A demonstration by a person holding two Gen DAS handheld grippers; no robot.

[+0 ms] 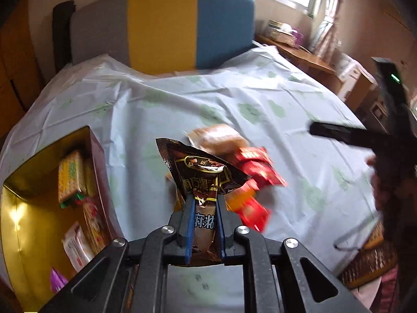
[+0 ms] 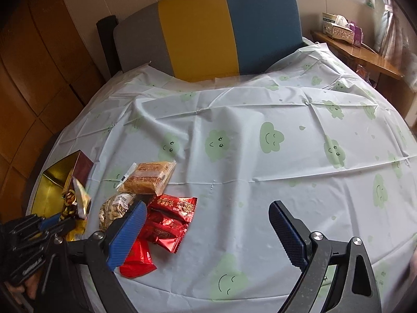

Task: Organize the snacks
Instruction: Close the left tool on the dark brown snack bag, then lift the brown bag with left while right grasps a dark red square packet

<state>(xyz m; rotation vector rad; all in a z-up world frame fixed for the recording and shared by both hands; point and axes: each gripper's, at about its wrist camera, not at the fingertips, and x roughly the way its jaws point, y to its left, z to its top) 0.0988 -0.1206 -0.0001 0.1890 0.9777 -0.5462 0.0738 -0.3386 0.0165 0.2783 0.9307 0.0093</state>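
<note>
A: State of the left hand-held gripper (image 1: 204,208)?

B: Clamped on a brown packet (image 1: 200,174), which stands up between the blue pads, raised above the sheet (image 2: 260,156).

A: And the right hand-held gripper (image 2: 208,232)?

B: Spread wide, holding nothing, over the sheet.

A: Location of the box (image 1: 39,208)?

B: On the sheet at the left edge, lid off, gold inside. It holds a cracker pack (image 1: 70,174) and several other packets.

A: Loose snacks?

B: Red packets (image 2: 169,221) lie in a cluster just right of the box. A cake bar (image 2: 147,177) in clear wrap lies behind them, and a nut bag (image 2: 114,208) touches the cluster on its left.

A: Background?

B: A headboard (image 2: 208,31) in grey, yellow and blue.
</note>
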